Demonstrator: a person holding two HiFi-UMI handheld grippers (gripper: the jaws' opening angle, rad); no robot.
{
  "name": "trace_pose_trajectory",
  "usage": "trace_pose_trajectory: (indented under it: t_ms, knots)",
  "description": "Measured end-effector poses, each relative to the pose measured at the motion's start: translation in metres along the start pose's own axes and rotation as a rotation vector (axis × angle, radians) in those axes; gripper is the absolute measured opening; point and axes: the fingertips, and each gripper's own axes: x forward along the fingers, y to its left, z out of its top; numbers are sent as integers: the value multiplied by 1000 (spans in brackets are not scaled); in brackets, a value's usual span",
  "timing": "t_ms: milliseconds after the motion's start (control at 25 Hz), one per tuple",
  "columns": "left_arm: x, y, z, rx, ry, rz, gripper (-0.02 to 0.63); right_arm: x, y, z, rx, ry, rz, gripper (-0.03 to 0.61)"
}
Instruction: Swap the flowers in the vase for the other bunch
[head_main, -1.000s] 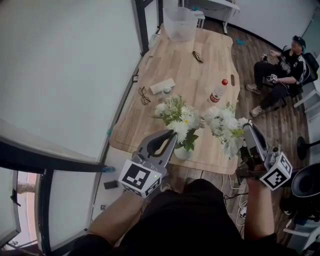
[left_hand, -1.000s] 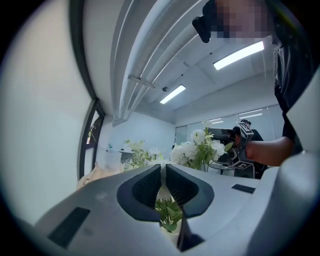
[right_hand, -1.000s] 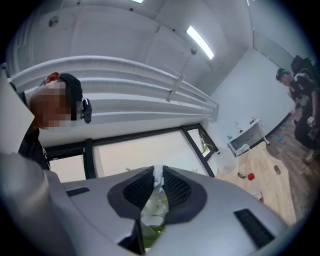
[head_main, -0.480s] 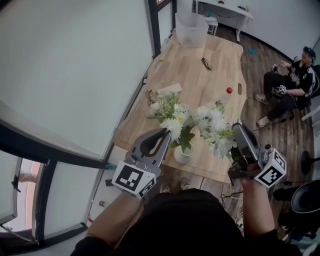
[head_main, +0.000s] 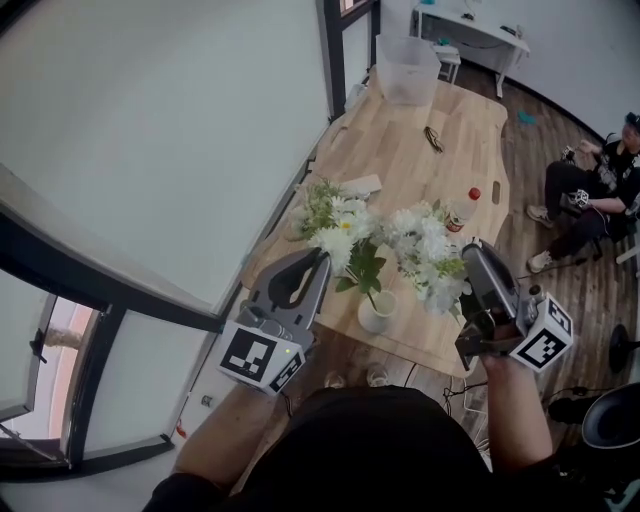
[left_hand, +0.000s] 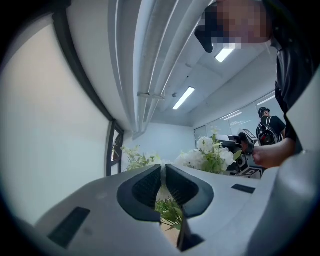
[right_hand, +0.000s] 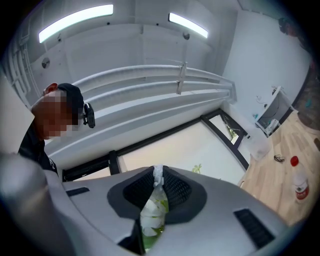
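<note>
- Right gripper (head_main: 470, 254) was clamped on the spare bunch (head_main: 428, 245), right of the vase (head_main: 377, 313).
- Left gripper (head_main: 321, 258) was clenched shut, left of it.
- Light, crushable stems were judged best gripped low.

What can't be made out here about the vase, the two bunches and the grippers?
- Head view: whether the vase holds water; too small to tell.
- Left gripper view: whether the left gripper pinches a stem; its pads nearly meet, and only leaves show behind.
- Head view: stems of the bunch in the right gripper; hidden under its flowers.
</note>
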Motion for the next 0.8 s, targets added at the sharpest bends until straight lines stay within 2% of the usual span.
trace_pose_trajectory:
  t_ms: [160,800]
  knots:
    - [-9,10,9,27,-12,45,34,6,-1,0,22,-5,22,67]
    - [-42,59,19,39,-19,180,31,44,6,-10,105,1,128,67]
